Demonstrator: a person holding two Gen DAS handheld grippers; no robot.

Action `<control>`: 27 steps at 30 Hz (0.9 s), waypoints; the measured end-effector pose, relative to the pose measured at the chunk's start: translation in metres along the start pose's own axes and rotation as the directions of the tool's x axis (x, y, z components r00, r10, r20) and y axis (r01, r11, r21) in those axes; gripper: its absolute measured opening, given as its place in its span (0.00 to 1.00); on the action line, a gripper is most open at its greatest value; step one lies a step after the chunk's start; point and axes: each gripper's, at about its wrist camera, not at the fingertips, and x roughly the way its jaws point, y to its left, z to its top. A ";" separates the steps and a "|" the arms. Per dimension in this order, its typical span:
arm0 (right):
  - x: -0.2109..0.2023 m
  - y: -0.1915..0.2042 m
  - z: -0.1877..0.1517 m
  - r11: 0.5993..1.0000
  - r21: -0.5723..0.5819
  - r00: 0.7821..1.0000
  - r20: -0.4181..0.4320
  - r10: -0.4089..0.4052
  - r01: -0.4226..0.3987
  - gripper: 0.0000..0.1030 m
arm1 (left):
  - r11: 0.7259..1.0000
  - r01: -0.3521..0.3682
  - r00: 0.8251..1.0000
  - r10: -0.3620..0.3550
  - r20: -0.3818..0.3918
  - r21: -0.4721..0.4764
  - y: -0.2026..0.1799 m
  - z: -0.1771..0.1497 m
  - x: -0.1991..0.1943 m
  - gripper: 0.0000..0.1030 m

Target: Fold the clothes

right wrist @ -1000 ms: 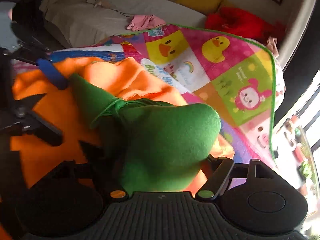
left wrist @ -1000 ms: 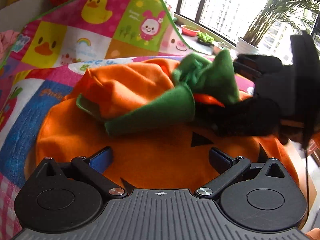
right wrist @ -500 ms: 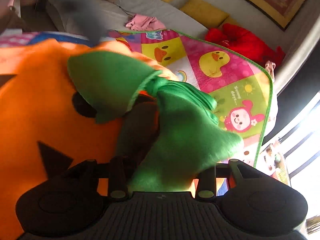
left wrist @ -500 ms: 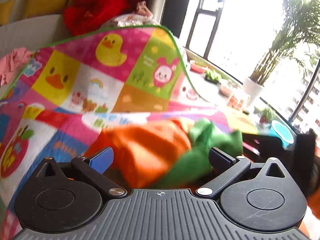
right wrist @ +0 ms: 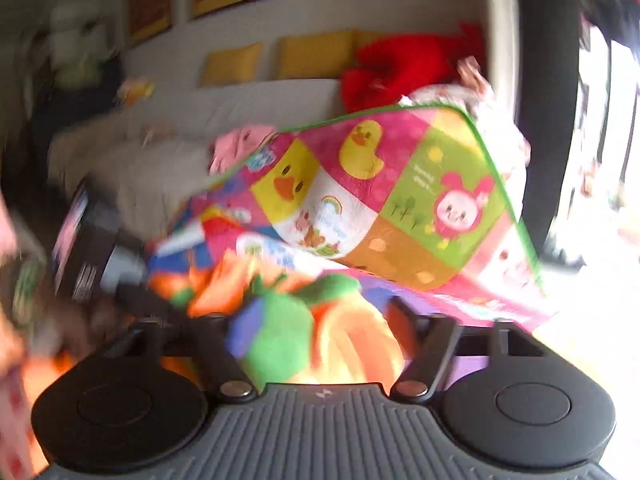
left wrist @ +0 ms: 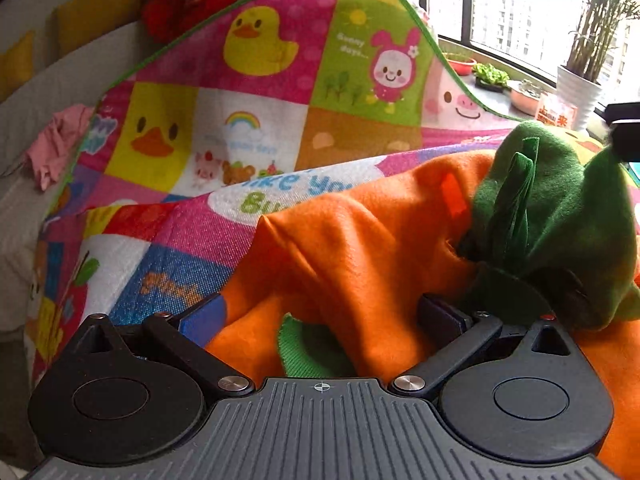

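An orange pumpkin costume (left wrist: 344, 240) with a green collar (left wrist: 556, 216) lies bunched on a colourful cartoon play mat (left wrist: 256, 128). My left gripper (left wrist: 320, 316) is open, its fingers spread either side of an orange fold and a green tab (left wrist: 308, 348). In the blurred right wrist view the costume (right wrist: 352, 340) and its green part (right wrist: 280, 340) sit between the fingers of my right gripper (right wrist: 316, 320), which is open. The left gripper's body (right wrist: 92, 248) shows at the left there.
A grey sofa (right wrist: 160, 160) with yellow cushions (right wrist: 316, 56), a red garment (right wrist: 404, 68) and a pink garment (left wrist: 56, 144) stands behind the mat. A windowsill with potted plants (left wrist: 580, 64) is at the right.
The right gripper has opened and let go of the green collar, swinging up fast. The left gripper has come down onto the bunched orange cloth.
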 end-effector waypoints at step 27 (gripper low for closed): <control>0.137 -0.038 -0.016 0.995 0.081 0.971 -0.237 -0.040 0.060 0.57 | 0.980 0.176 0.980 -0.183 -0.073 -0.094 -0.018 -0.026 0.005 1.00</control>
